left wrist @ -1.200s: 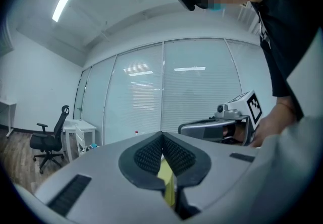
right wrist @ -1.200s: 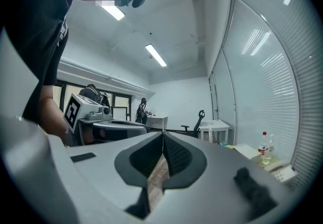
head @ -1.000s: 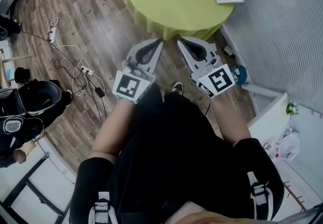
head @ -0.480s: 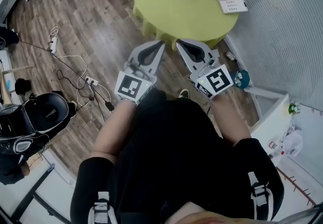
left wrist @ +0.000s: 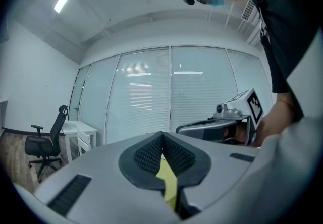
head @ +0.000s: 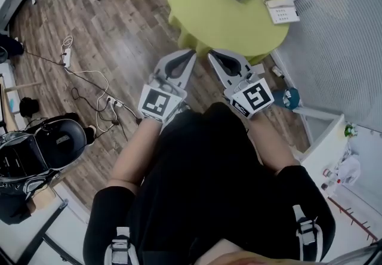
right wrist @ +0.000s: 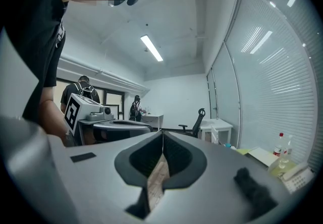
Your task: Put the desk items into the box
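Green table (head: 221, 16) has slid further into view; left tool (head: 191, 51) and right tool (head: 210, 52) stay closed, empty.

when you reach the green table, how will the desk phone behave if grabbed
The desk phone looks rigid and boxy, so it probably won't flex or roll. Its handset seems to rest loose on top and may slide off if tilted. It sits at the table edge; a push could drop it.
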{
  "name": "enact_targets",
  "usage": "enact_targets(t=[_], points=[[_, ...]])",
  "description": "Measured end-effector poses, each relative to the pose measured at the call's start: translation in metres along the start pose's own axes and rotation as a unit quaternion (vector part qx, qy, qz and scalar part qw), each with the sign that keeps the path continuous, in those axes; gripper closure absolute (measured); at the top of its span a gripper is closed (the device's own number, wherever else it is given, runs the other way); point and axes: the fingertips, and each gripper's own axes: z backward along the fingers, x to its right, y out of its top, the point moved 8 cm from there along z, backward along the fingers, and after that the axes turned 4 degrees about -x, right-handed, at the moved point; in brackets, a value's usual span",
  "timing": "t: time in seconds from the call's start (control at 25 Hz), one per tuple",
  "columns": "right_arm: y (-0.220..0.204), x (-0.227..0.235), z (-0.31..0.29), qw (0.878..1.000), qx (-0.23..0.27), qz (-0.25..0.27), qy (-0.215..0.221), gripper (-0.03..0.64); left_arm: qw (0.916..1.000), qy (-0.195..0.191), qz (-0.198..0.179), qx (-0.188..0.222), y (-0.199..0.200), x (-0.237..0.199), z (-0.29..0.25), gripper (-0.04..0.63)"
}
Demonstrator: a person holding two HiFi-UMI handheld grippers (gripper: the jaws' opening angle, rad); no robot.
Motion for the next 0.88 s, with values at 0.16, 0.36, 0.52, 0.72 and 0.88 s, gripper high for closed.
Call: enact_targets(t=[0.16,0.36,0.52,0.72,0.88], points=[[0.000,-0.002,-0.012,1.000,-0.002,0.003,0.007,0.600,1.0000,0.008,-0.001,0.002,-0.001,-0.012,0.004,0.586],[-0.002,0.010,-0.033,1.000,0.001,-0.002,0.018,0.600,0.9998,0.018,0.000,0.000,-0.001,-0.031,-0.003,0.586],[0.000,0.027,-0.055,1.000,0.001,0.001,0.030,0.600,0.9997,0.024,-0.004,-0.004,0.001,-0.051,-0.018,0.586],[0.002,0.064,-0.082,0.999,0.003,-0.002,0.041,0.600,0.9996,0.028,-0.007,-0.005,0.007,-0.080,-0.050,0.586],[0.007,0.093,-0.104,0.999,0.001,0.004,0.050,0.600,0.9995,0.031,-0.006,-0.006,0.012,-0.103,-0.073,0.586]])
